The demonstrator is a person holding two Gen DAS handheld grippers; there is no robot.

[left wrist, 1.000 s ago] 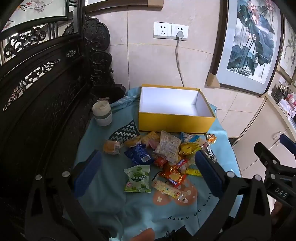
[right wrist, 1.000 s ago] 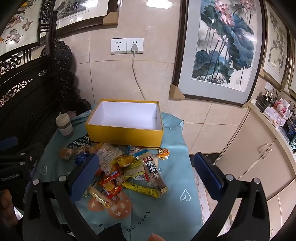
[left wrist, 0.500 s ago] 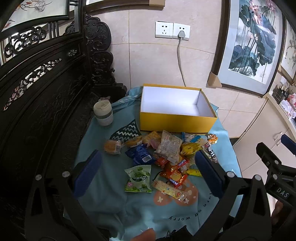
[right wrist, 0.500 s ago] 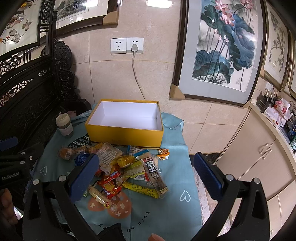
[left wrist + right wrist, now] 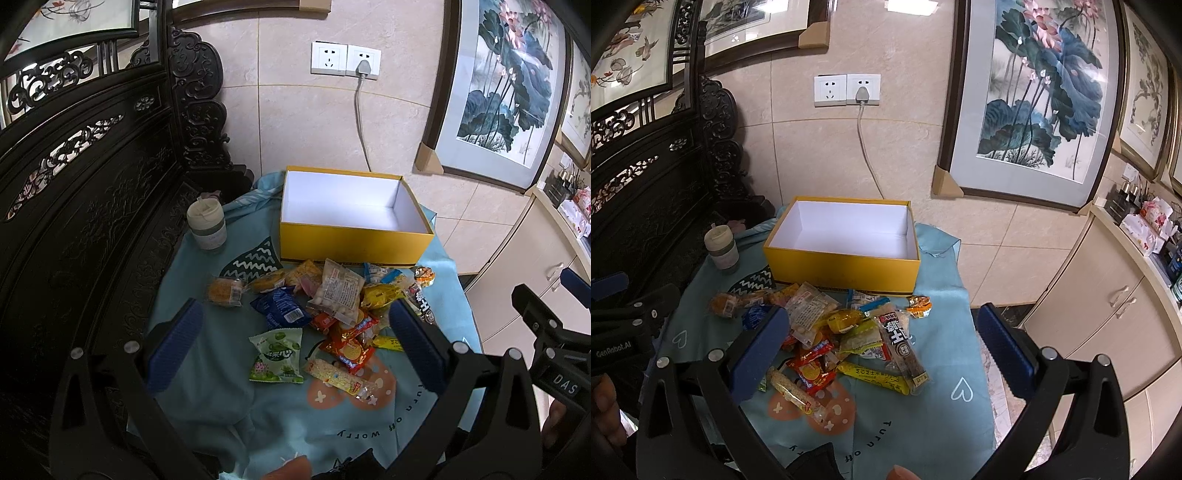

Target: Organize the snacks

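From my left wrist camera, my left gripper (image 5: 295, 343) hangs above the table with its blue fingers (image 5: 173, 347) spread wide and nothing between them. Below lies the pile of snacks (image 5: 332, 306) on the light blue cloth (image 5: 207, 387), just in front of the yellow box (image 5: 351, 240), whose white inside is empty. The green packet (image 5: 277, 354) lies at the near edge of the pile, apart from the rest, with bare cloth to its left and toward me. A lidded cup (image 5: 206, 227) stands near the left edge of the cloth, close beside the dark carved bench (image 5: 74, 221). At the far right my right gripper's frame reaches in.

From my right wrist camera, my right gripper (image 5: 882, 350) is also spread wide and empty, above the right half of the pile. The long dark bar (image 5: 901, 347) and the yellow stick (image 5: 873, 376) lie at the pile's right edge; beyond them the cloth is bare up to its right edge, where it drops toward the floor and the cabinets (image 5: 1108, 314). The box sits at the far side, near the wall.
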